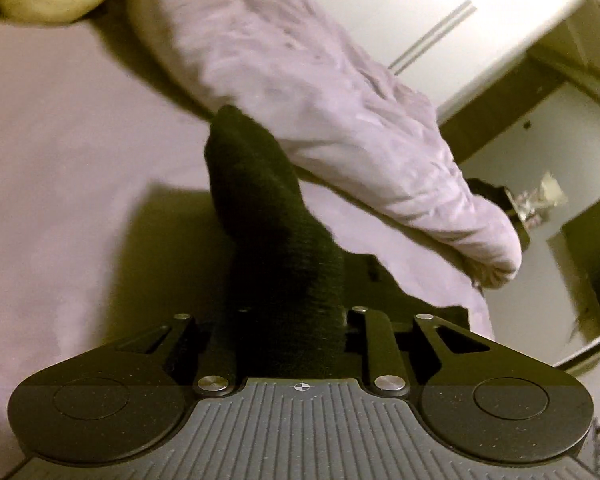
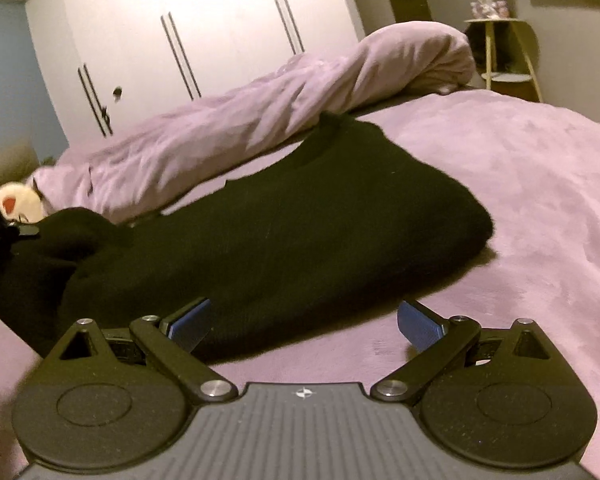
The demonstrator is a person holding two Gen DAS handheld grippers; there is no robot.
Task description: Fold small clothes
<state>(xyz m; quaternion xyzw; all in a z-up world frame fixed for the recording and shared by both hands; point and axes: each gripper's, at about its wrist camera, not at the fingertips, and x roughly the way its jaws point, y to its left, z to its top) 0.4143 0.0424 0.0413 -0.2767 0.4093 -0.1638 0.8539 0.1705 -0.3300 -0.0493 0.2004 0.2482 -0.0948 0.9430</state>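
Note:
A black knitted garment point(image 2: 280, 232) lies spread on the lilac bed cover point(image 2: 520, 200). In the left wrist view a strip of that black garment point(image 1: 260, 200) runs up from the bed into my left gripper point(image 1: 284, 320). The gripper is shut on it, and the fabric hides the pads. The strip hangs lifted above the cover and casts a shadow to its left. My right gripper point(image 2: 305, 326) is open over the garment's near edge. Its blue pads point(image 2: 192, 324) stand wide apart and nothing is pressed between them.
A rolled lilac duvet point(image 2: 260, 120) lies along the far side of the bed, just behind the garment. A pale plush toy point(image 2: 16, 200) sits at its left end. White wardrobe doors point(image 2: 200, 20) stand behind, and a small side table point(image 2: 504, 48) is at the back right.

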